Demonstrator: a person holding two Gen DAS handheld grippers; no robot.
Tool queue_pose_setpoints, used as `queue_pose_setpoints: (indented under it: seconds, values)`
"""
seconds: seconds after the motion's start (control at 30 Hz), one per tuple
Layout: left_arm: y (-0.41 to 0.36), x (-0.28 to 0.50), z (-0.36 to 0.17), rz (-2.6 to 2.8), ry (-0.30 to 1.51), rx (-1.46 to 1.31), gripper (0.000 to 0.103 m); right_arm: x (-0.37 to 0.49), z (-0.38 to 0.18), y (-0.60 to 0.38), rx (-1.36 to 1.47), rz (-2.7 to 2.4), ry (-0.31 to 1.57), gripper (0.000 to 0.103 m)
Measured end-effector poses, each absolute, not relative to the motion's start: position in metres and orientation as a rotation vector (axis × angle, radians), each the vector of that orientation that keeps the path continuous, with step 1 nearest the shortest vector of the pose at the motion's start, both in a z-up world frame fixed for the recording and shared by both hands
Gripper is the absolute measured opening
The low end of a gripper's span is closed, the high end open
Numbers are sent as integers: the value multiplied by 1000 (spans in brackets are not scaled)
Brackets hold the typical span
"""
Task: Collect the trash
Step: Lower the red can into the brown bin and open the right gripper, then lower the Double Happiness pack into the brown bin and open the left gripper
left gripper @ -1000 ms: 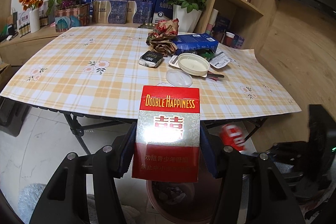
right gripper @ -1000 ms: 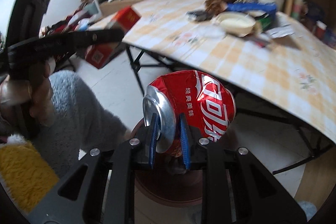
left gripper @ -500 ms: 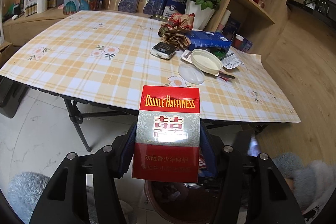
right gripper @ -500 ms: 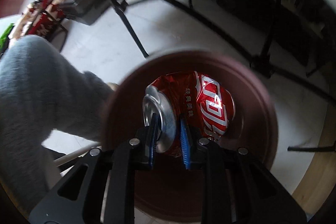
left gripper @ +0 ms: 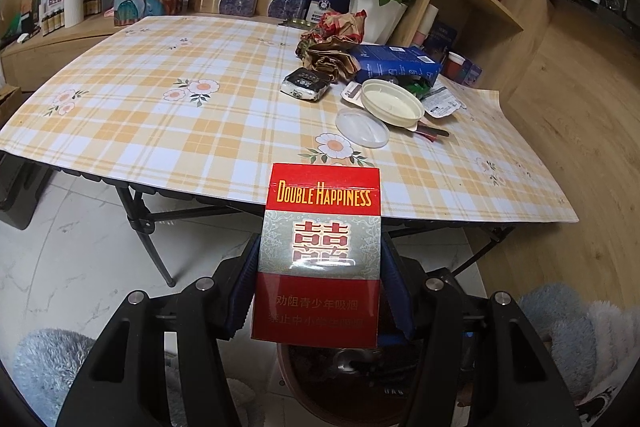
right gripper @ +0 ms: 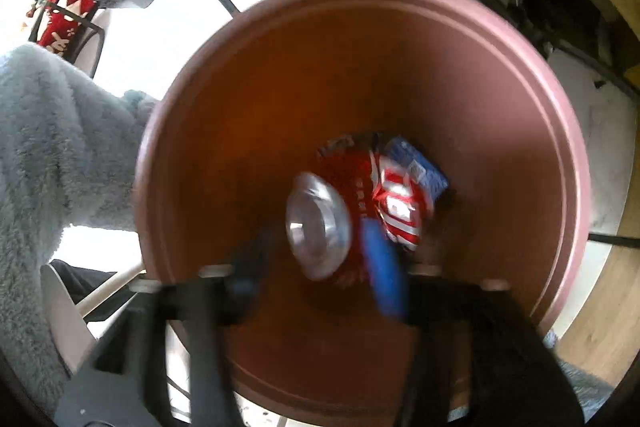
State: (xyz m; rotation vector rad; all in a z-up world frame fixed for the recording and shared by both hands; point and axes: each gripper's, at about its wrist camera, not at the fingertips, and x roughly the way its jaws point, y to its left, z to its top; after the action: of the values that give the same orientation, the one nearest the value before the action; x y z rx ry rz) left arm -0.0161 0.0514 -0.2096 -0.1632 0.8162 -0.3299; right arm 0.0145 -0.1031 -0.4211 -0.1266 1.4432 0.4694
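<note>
Right claw [right gripper: 320, 267] opening, can [right gripper: 360, 211] just released into bin [right gripper: 560, 131] | left claw [left gripper: 318, 291] grips carton [left gripper: 320, 251], next to drop

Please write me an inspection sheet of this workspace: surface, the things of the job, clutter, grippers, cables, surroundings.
Surface: table with a yellow plaid cloth, trash grouped at its far right.
Job's things: red cigarette pack in the left gripper; crushed red can inside the brown bin, over a blue wrapper.
Clutter: cream bowl, clear lid, blue carton, crumpled paper, dark packet.
Grippers: left gripper shut on the pack, above the bin; right gripper opening, blurred, pads off the can.
Cables: nothing seen.
Surroundings: flower pots, boxes and wooden shelves behind the table; tiled floor.
</note>
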Motion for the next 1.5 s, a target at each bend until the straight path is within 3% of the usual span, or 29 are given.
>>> queue_pose_setpoints:
  seconds: [0.17,0.27,0.47,0.63,0.8,1.03,1.5]
  values:
    - [48,-17,-211,-335,821,-145,55,21,-389,-112,-106,438,1342,76]
    - [48,-18,-213,-338,827,-142,55,21,-354,-128,-90,417,1246,86]
    - [34,-19,-216,-368,841,-91,55,-3,-278,-160,-130,354,1018,97]
    - [13,-22,-223,-424,866,-17,55,-27,-238,-207,-142,227,857,97]
    - [-17,-30,-234,-524,893,104,55,-36,-239,-259,51,42,763,97]
    - [-52,-32,-261,-569,968,280,55,-28,-260,-274,68,-63,824,97]
    - [-45,-17,-284,-527,1096,244,55,-25,-267,-259,17,-50,854,97]
